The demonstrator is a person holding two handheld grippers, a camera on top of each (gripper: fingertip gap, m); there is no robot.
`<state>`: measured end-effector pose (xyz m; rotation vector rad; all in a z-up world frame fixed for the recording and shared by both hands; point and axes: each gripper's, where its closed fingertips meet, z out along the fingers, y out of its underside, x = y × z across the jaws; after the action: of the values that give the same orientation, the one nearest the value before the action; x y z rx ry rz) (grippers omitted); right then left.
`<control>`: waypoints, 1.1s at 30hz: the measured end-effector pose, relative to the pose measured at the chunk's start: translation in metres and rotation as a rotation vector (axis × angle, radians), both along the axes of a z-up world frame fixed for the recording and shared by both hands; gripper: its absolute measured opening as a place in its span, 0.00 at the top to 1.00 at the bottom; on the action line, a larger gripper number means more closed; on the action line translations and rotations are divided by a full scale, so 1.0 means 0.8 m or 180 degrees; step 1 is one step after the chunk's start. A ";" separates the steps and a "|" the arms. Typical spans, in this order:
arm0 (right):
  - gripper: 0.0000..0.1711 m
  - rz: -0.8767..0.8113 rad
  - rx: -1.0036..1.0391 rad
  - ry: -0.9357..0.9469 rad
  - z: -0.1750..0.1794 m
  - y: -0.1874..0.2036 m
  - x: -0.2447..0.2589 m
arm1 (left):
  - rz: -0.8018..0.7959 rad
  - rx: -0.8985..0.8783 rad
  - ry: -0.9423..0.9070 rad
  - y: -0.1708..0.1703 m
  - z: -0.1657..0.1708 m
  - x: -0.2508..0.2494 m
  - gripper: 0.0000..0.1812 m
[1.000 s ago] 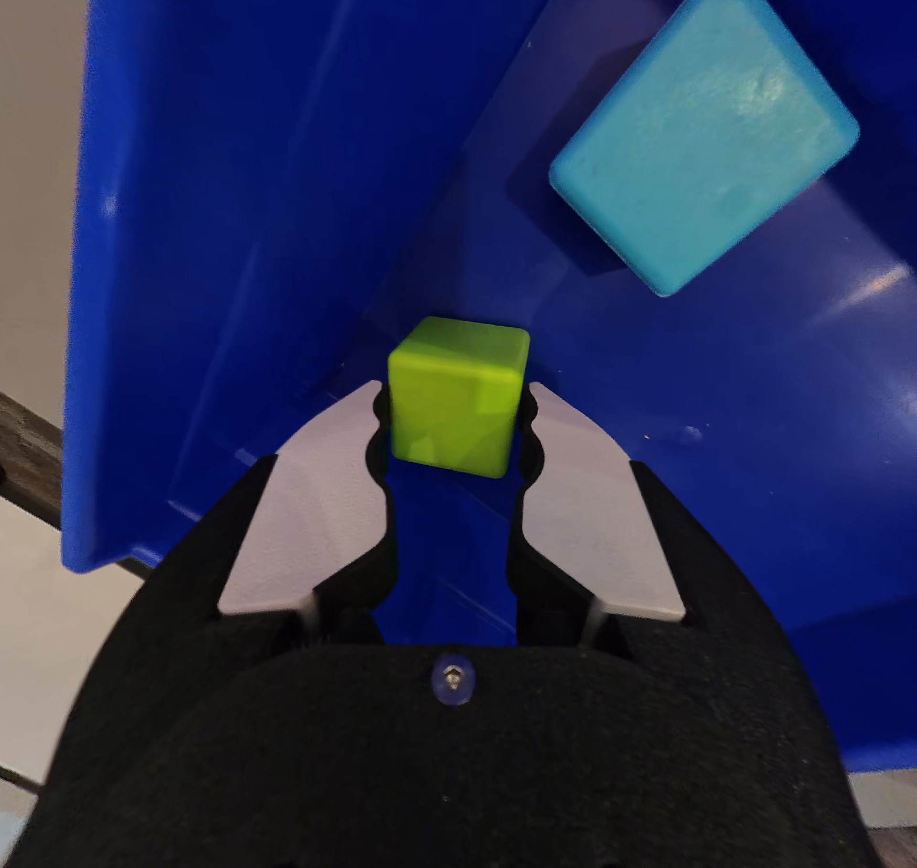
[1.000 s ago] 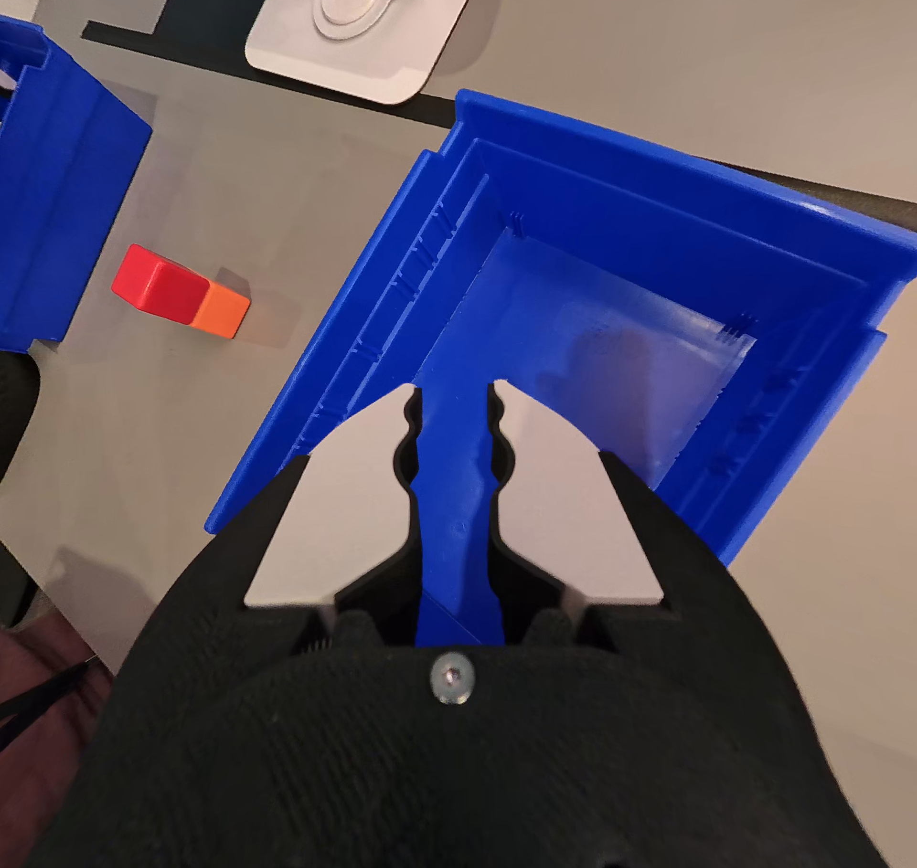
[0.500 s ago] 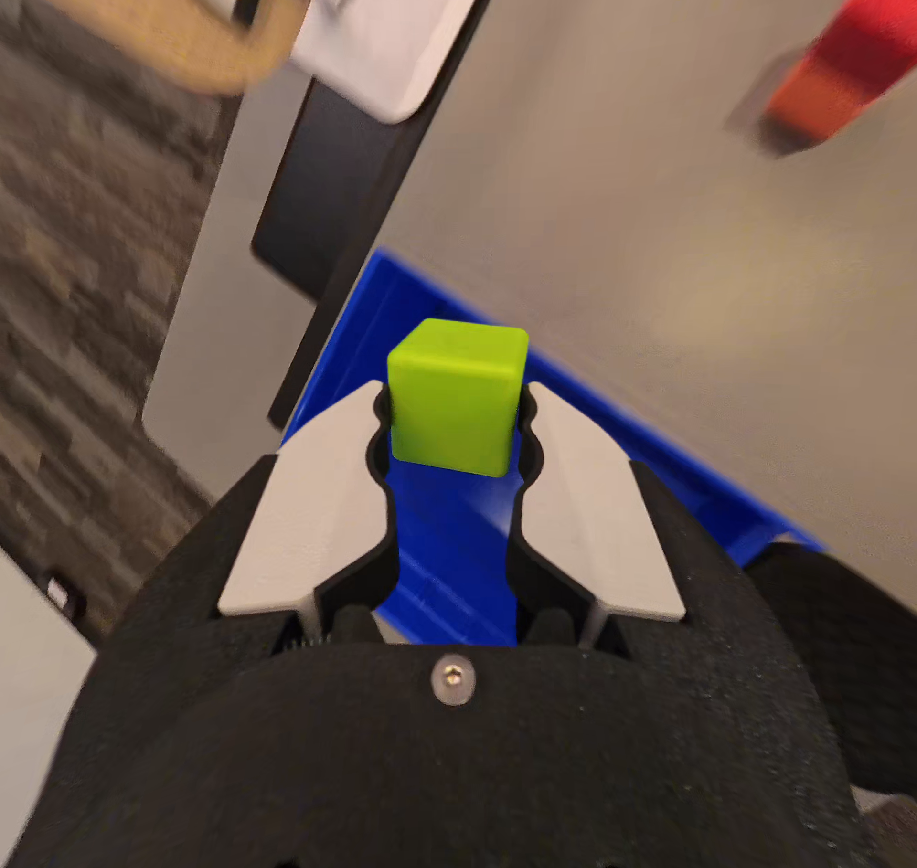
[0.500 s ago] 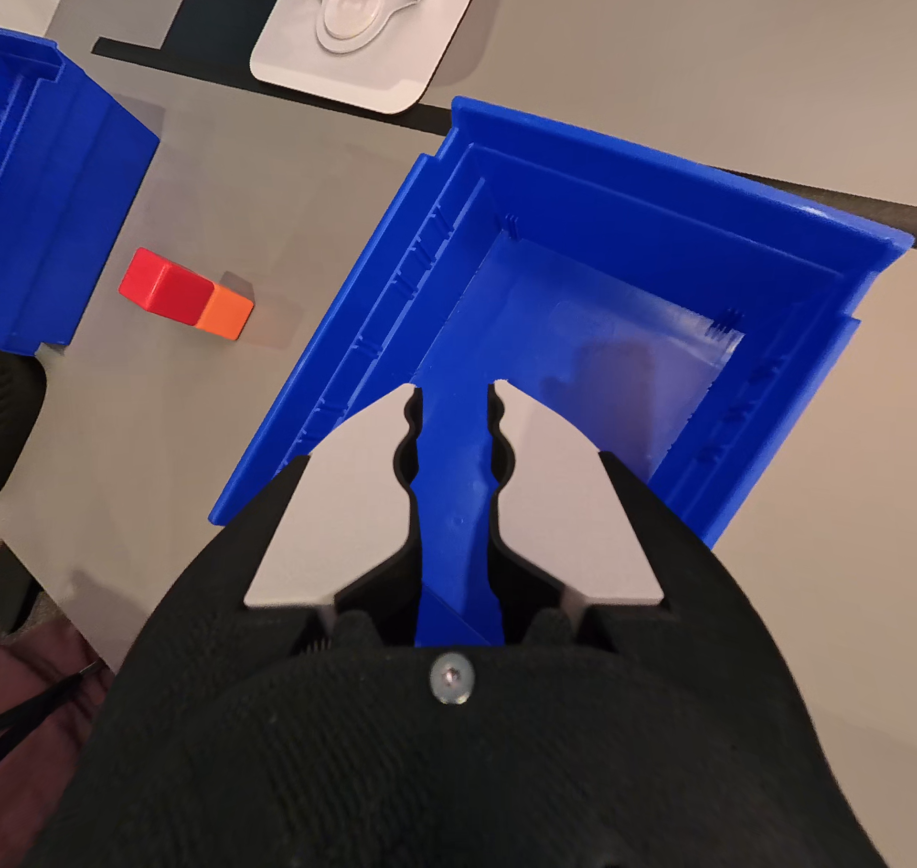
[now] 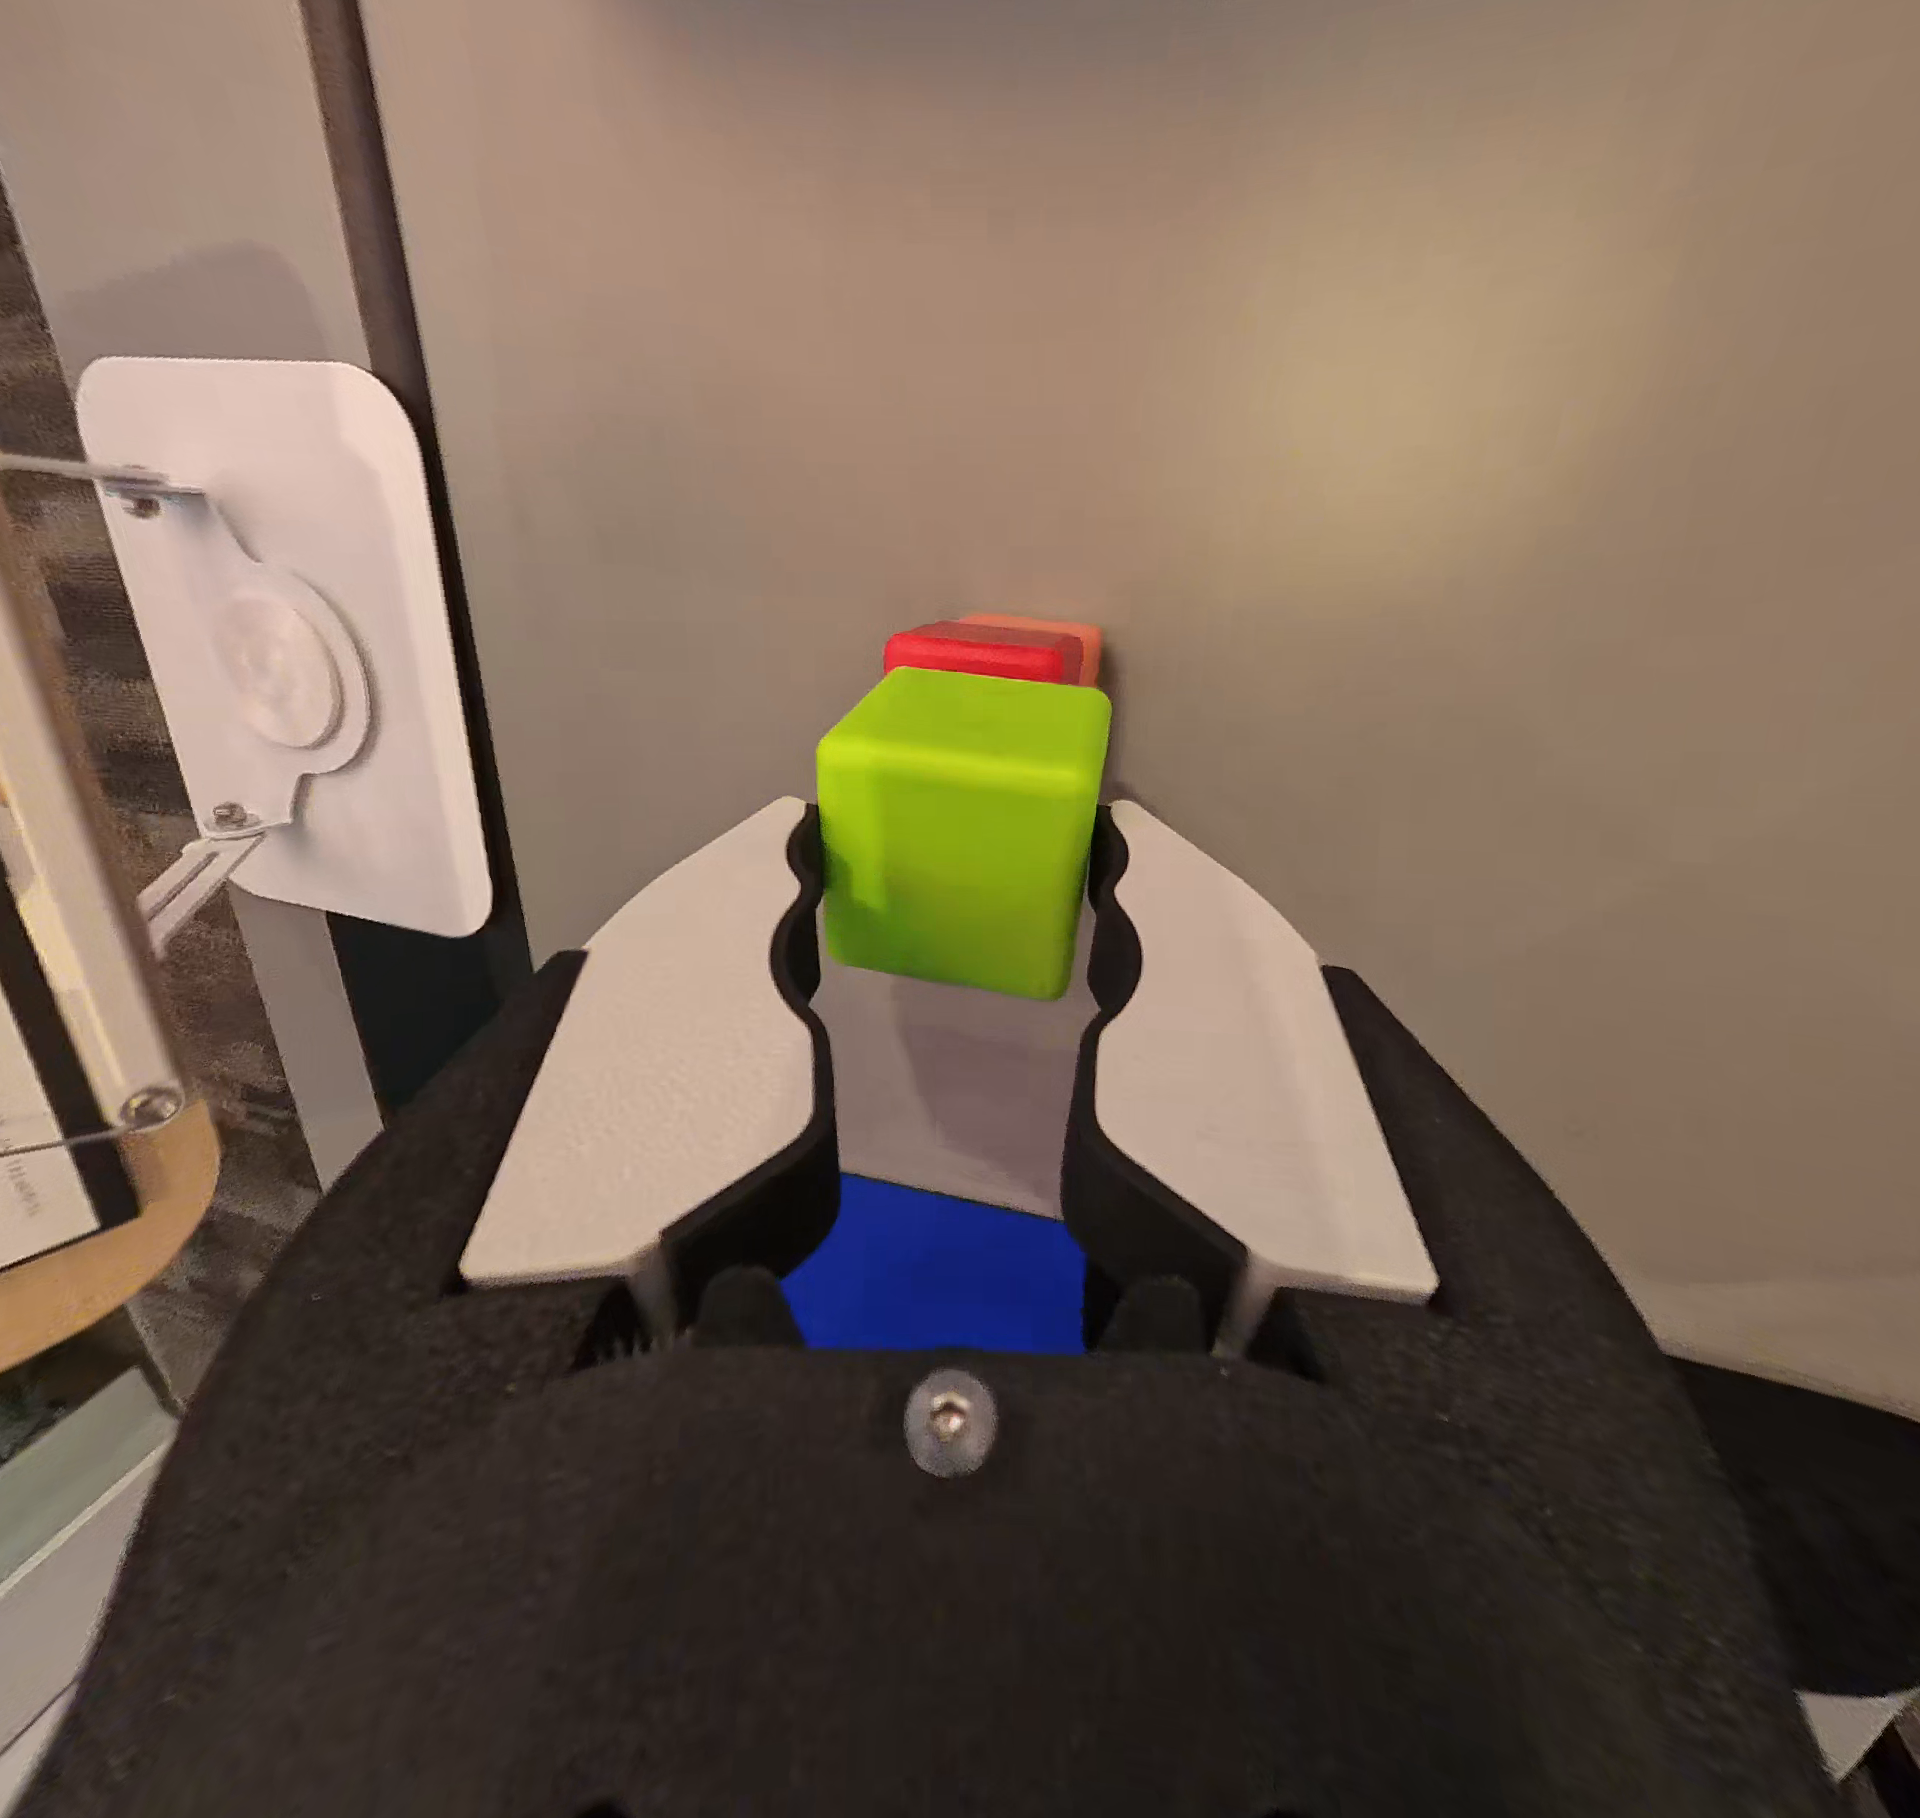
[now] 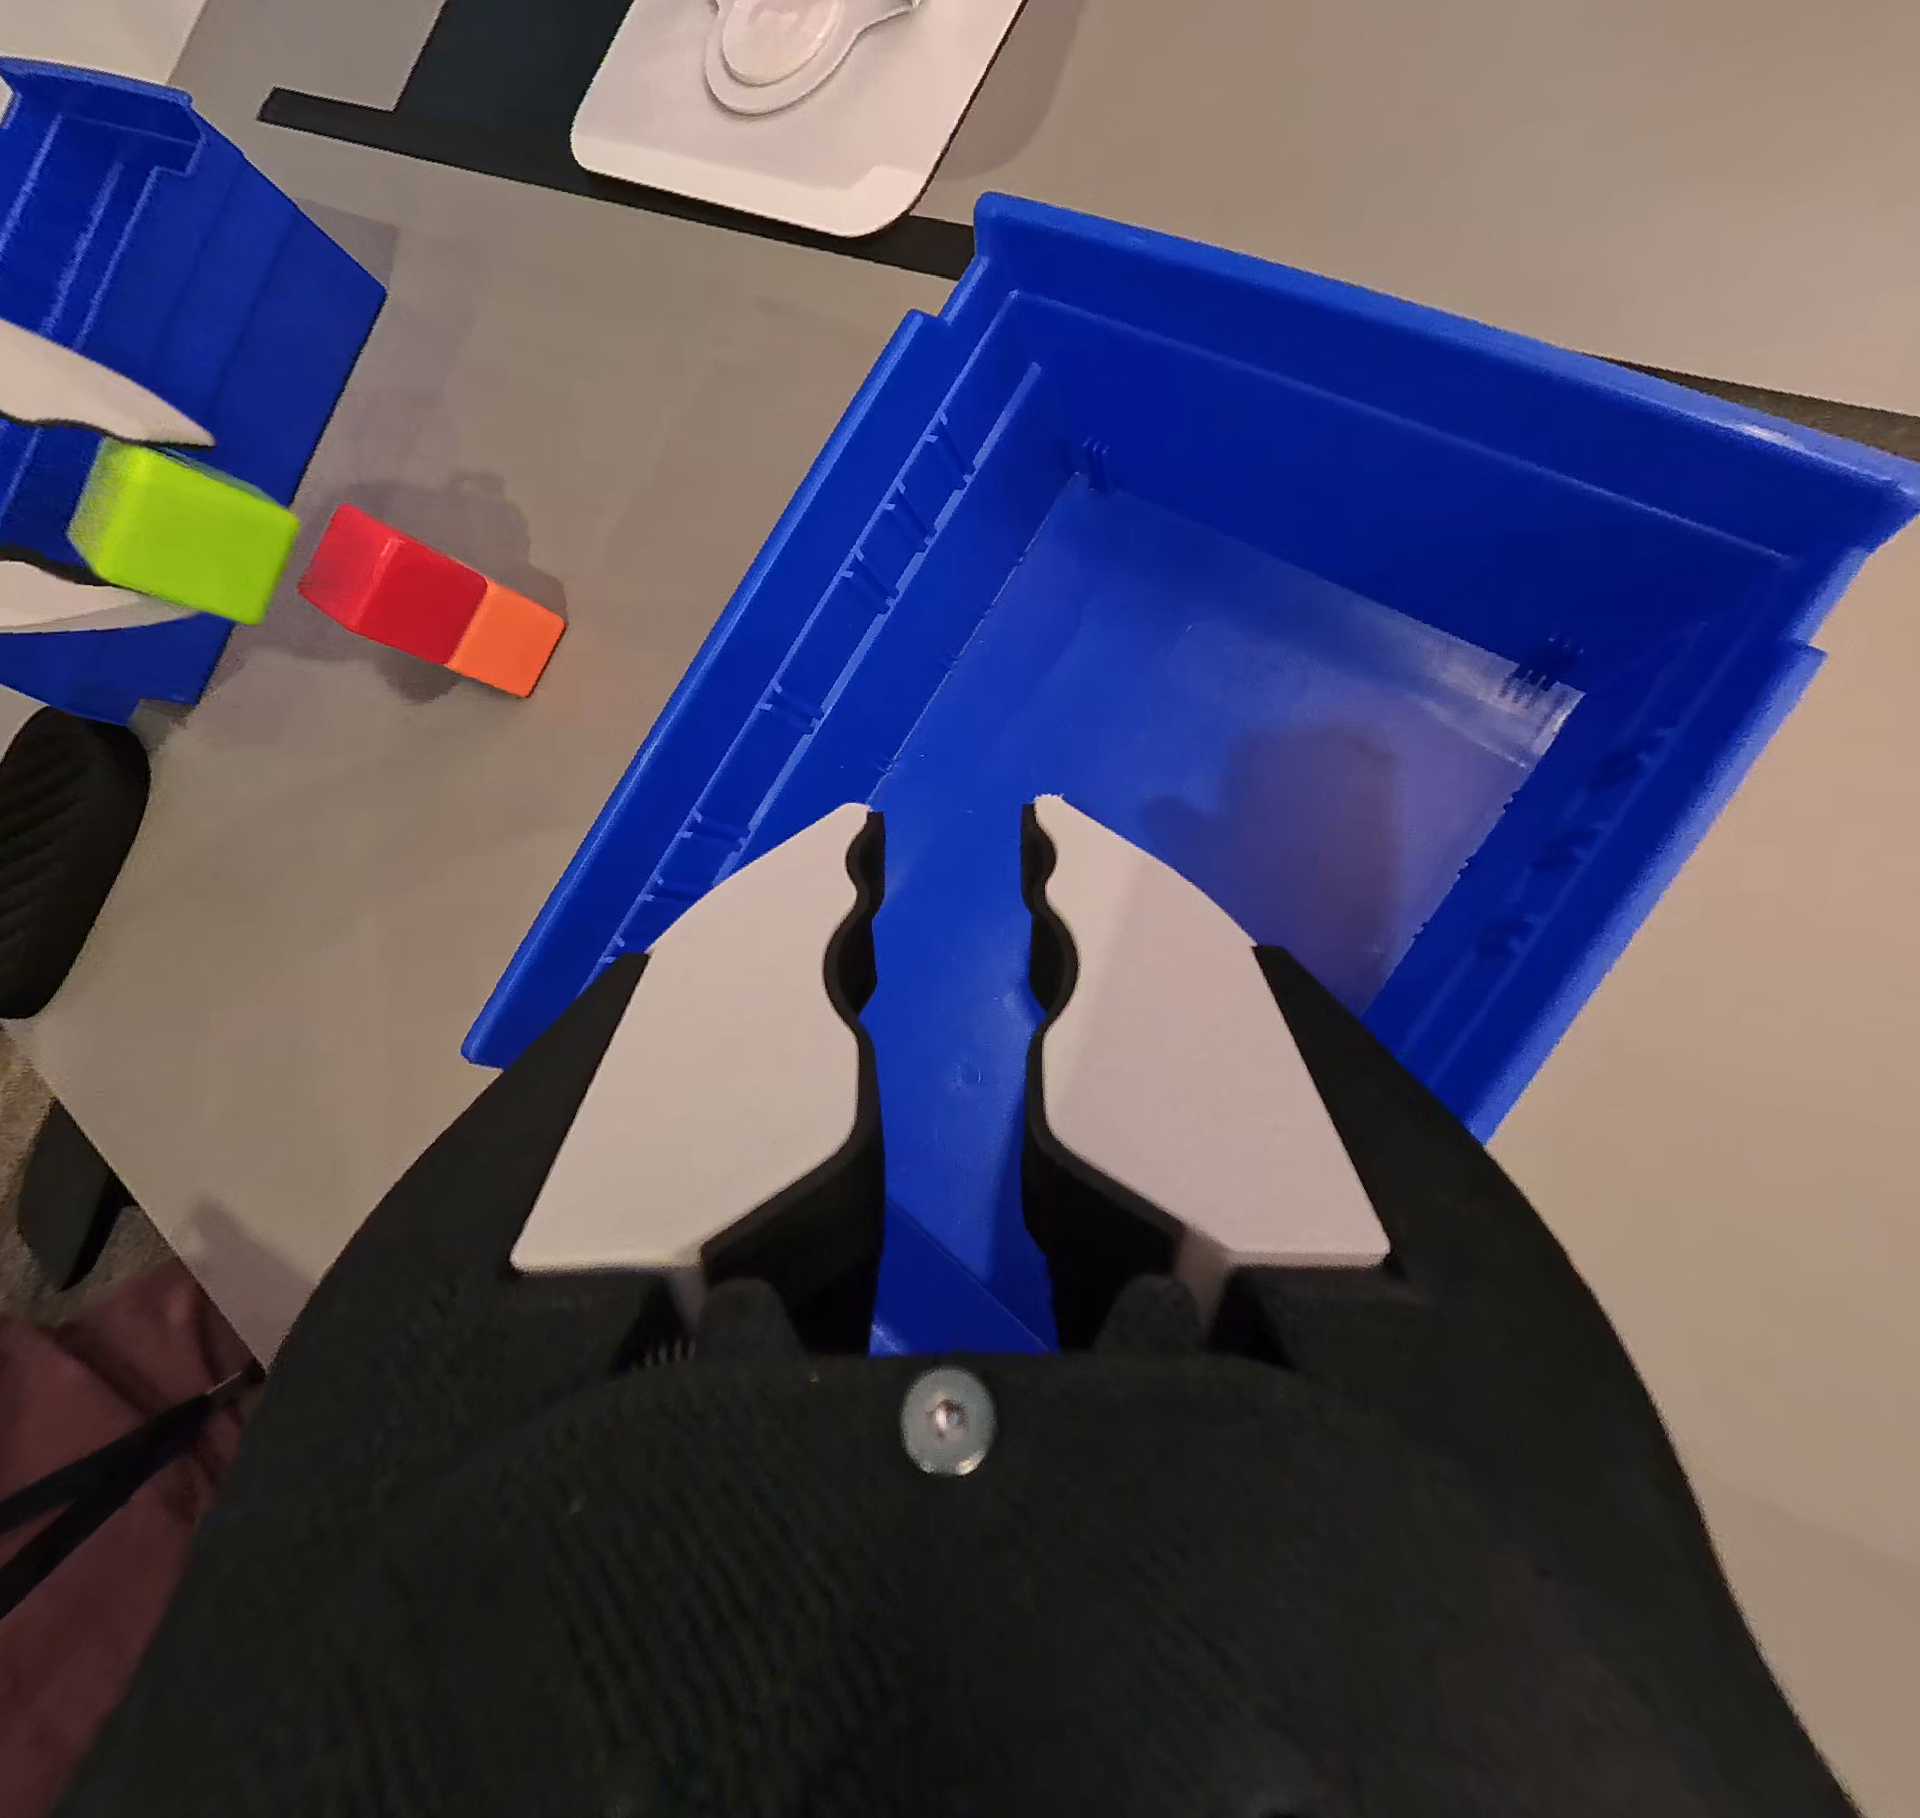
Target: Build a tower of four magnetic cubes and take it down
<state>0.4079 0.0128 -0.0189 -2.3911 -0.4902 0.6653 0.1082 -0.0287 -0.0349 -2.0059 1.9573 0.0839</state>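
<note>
My left gripper (image 5: 956, 812) is shut on a lime green cube (image 5: 961, 833) and holds it just above a red cube (image 5: 971, 648) that stands on an orange cube (image 5: 1086, 648) on the grey table. In the right wrist view the green cube (image 6: 187, 547) hangs in the left gripper (image 6: 114, 521) beside the red cube (image 6: 390, 579) and orange cube (image 6: 509, 638), with a small gap to the red one. My right gripper (image 6: 951, 807) is open and empty over an empty blue bin (image 6: 1351, 438).
A second blue bin (image 6: 156, 293) stands at the left, and its edge shows under my left gripper (image 5: 925, 1269). A white plate with a metal bracket (image 6: 810, 54) lies at the table's far edge, also in the left wrist view (image 5: 281, 646). A black chair wheel (image 6: 52, 854) is beyond the table.
My left gripper has lifted the green cube out of the left blue bin and swung it over the red and orange stack. The right gripper has barely moved.
</note>
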 end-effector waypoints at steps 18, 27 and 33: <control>0.84 0.0019 -0.0217 -0.0002 -0.019 -0.001 0.006 | -0.0043 -0.0004 0.0220 0.019 -0.027 0.006 0.69; 0.84 -0.0019 -0.0159 0.0051 -0.013 0.000 0.009 | 0.0355 0.0835 -0.1484 0.041 0.126 -0.024 0.68; 0.85 -0.0027 -0.0128 0.0008 -0.010 0.000 0.006 | 0.2257 0.1113 -0.2081 0.101 0.146 -0.211 0.66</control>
<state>0.4129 0.0129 -0.0266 -2.4282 -0.4696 0.6803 -0.0607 0.0520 0.0818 -2.0317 0.7425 -0.0558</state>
